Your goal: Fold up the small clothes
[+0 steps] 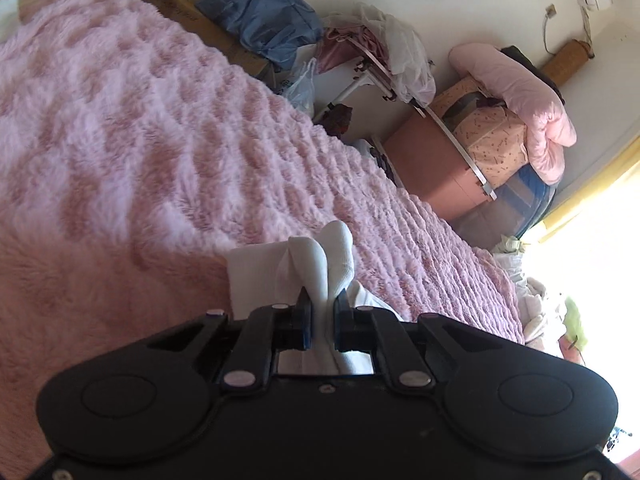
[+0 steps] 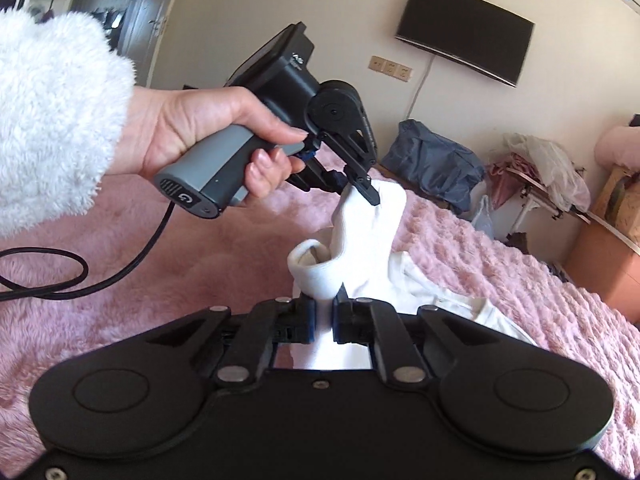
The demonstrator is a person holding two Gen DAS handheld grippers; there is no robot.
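Note:
A white sock hangs stretched in the air above the pink fluffy blanket. My right gripper is shut on its open cuff end. My left gripper, held by a hand in a white fleece sleeve, is shut on the sock's other end. In the left wrist view the left gripper pinches bunched folds of the sock over the blanket. Another white garment lies on the blanket beneath the sock.
A black cable trails over the blanket at left. Beyond the bed's far edge are a blue bag, a cardboard box, a folding rack with clothes and an orange cabinet. A television hangs on the wall.

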